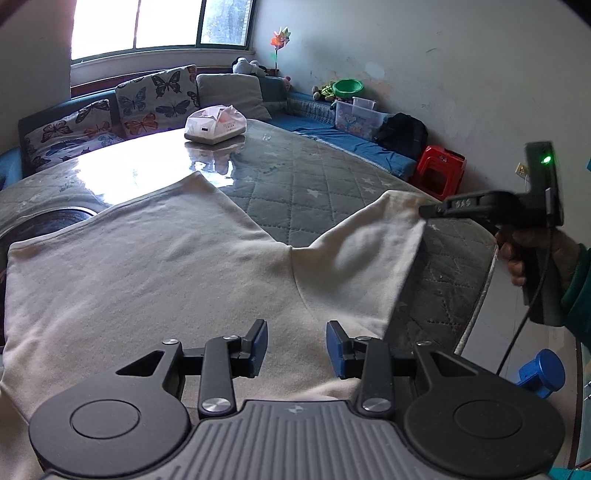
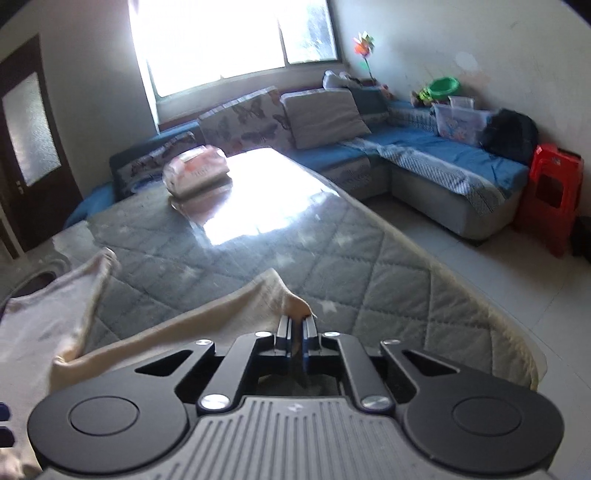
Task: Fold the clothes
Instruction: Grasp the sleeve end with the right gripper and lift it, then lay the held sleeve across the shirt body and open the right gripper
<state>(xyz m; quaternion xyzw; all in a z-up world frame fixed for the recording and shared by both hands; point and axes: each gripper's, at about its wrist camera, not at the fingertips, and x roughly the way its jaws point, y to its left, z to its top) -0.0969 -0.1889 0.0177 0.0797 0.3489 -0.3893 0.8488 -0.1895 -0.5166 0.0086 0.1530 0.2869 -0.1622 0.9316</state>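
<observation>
Daylight from a wide window [image 1: 147,26] is glaring off a glossy table [image 2: 258,192] partly covered by a grey quilted star-print cloth [image 1: 314,184]. Lying spread across that cloth is a cream, soft-knit garment [image 1: 147,266], one sleeve [image 1: 369,251] reaching toward the table's right edge. The right gripper [image 2: 296,326] is pinching the sleeve's end, its jaws closed tight on the fabric (the cloth is rising slightly there). The left gripper [image 1: 296,345] is hovering over the garment's body, its blue-padded jaws standing wide apart and gripping nothing. A white wrapped package [image 1: 215,123] is sitting farther back on the table, with a blue corner sofa [image 2: 424,158] and a red plastic stool [image 2: 550,192] beyond.
</observation>
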